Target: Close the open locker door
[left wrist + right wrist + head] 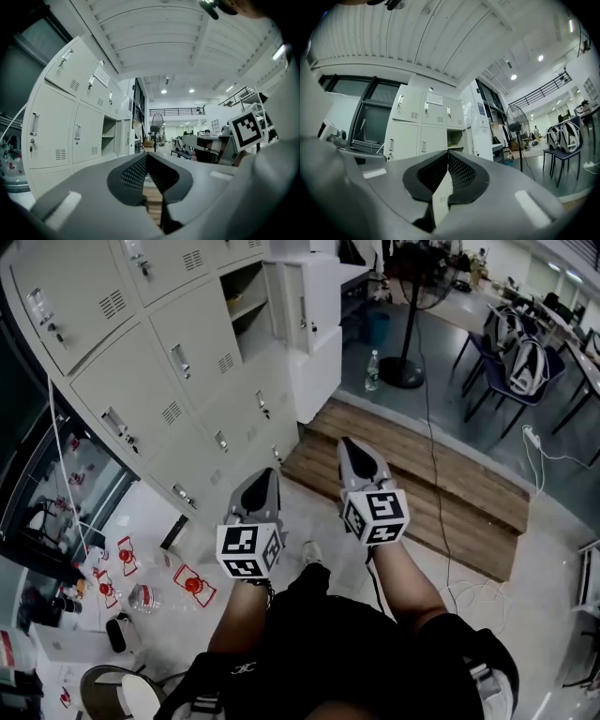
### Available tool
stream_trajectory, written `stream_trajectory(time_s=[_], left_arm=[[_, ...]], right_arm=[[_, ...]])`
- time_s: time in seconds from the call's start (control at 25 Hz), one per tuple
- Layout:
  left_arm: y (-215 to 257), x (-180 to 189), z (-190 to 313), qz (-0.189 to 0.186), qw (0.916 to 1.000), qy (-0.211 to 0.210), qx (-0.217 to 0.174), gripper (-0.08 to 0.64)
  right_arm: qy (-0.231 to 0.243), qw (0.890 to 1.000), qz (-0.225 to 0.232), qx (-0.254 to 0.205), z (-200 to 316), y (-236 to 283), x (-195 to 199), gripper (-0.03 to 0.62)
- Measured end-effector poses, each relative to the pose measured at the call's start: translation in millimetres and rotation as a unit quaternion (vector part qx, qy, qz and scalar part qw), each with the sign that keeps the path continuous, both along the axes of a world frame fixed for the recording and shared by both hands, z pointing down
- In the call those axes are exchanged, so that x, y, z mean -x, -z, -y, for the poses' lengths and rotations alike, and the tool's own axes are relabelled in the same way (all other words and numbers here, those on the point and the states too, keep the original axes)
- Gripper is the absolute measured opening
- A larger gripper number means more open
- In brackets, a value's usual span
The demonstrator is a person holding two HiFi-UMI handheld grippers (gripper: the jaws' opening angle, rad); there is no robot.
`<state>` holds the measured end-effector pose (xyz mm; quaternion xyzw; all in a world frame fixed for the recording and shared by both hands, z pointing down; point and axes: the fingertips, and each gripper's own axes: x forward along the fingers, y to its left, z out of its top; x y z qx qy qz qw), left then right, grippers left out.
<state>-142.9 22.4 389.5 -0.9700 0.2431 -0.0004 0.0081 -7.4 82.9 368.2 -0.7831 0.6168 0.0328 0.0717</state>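
A bank of pale grey lockers runs along the left of the head view. One compartment at its far end stands open, and its door is swung out to the right. The same open compartment appears in the left gripper view and in the right gripper view, still some way ahead of both. My left gripper and right gripper are held side by side, pointing toward the lockers. Both pairs of jaws meet at the tips with nothing between them.
A low wooden platform lies ahead on the right. A standing fan's base, a water bottle and a blue bin stand near the open door. Chairs with backpacks are at far right. Small packages litter the floor at left.
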Motion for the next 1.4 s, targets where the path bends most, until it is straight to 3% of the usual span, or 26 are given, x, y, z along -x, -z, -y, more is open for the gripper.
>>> stream_trajectory(time_s=[0.44,0.92,1.16,1.4], left_arm=[[-2,-78,77,-0.004,0.9999,-0.013,-0.008,0.0],[22,-189,212,-0.01,0.9995,-0.029,-0.008,0.0],[23,-222,278,-0.001,0.9998,-0.019,-0.009,0.0],[13,-244,314,0.013,0.9999,-0.002,0.005,0.0]], right_arm=[[0.009,1.0,-0.001,-0.001,77,-2,-65,0.012],[-0.004,1.0,-0.017,0.003,206,19,-170,0.012],[0.0,1.0,-0.011,0.0,269,24,-207,0.012],[0.009,1.0,-0.004,0.005,307,22,-235,0.012]])
